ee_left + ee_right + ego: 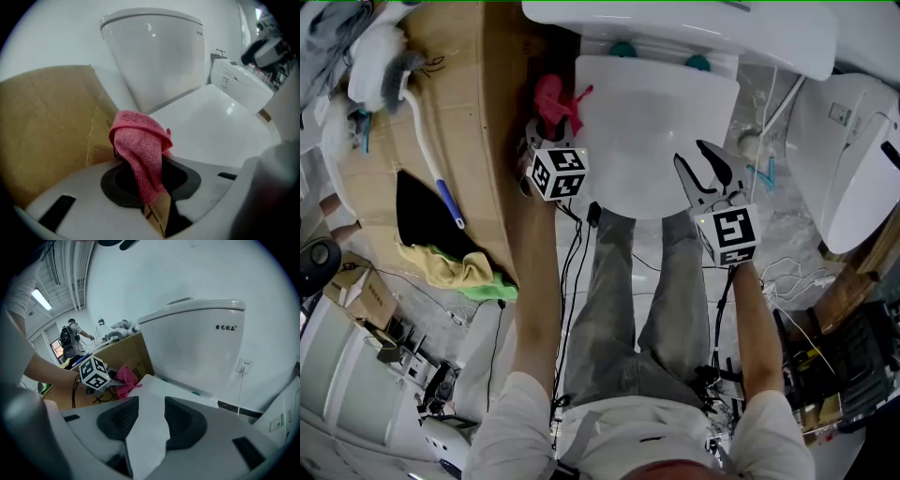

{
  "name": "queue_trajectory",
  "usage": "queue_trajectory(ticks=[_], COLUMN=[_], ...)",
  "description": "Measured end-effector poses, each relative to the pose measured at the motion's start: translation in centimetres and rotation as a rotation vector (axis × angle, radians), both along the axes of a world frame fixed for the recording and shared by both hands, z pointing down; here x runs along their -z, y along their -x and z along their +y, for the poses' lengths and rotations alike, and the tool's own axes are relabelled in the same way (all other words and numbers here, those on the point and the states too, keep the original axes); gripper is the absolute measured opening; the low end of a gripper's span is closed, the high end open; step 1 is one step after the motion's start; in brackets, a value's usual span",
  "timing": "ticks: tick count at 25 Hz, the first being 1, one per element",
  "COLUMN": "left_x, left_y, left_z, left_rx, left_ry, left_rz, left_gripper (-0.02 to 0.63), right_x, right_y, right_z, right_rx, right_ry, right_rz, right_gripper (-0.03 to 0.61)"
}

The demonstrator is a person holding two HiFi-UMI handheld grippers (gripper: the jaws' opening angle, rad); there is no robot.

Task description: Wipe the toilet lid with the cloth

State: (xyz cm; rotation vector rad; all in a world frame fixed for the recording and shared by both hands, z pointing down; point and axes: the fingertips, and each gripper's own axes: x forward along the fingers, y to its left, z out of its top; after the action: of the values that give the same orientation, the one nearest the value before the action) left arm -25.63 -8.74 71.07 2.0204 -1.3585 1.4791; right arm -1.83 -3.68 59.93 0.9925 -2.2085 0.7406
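left gripper clamped on the pink cloth | cloth's right at the left edge of the toilet lid, next to the cardboard box | right gripper wide open, holding nothing, over the lid's front

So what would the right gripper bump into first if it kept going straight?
Most likely the toilet lid, seen just past the open right gripper; the tank stands behind. Depth is unclear.

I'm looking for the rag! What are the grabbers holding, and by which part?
The left gripper pinches the pink cloth by a bunched fold; the right gripper is open and empty.
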Motion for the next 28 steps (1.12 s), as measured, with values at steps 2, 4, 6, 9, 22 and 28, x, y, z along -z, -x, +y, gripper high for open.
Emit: queue_trajectory(ticks=[2, 4, 6, 9, 22, 28], left_x=[-0.1, -0.7, -1.4, -2.5, -3.8, -3.7], left_y=[-0.4, -0.9, -1.4, -2.3, -7.4, -11.3], left_z=[0.7, 1.5, 2.2, 3.4, 6.6, 7.2], left_rx=[-0.068, -0.114, -0.142, -0.199, -0.25, -0.268], left_ry=[0.004, 0.024, 0.049, 0.079, 0.126, 0.133], left_rz=[-0.05, -0.059, -0.048, -0.045, 0.026, 0.065], left_gripper=[0.109, 0.109, 0.109, 0.109, 0.109, 0.108], right_x=[0.0, 0.0, 0.0, -0.2, -0.9, -1.3], right_y=[0.1, 0.2, 0.2, -0.1, -3.2, -5.2], right_z=[0.1, 0.3, 0.6, 1.0, 2.2, 2.7], right_rx=[-0.003, -0.006, -0.006, -0.012, -0.041, -0.063], right_ry=[-0.001, 0.0, 0.002, 0.009, 0.003, 0.03], right_rz=[-0.001, -0.001, -0.001, -0.001, -0.002, -0.007], right_gripper=[0.186, 0.186, 0.186, 0.186, 0.186, 0.186])
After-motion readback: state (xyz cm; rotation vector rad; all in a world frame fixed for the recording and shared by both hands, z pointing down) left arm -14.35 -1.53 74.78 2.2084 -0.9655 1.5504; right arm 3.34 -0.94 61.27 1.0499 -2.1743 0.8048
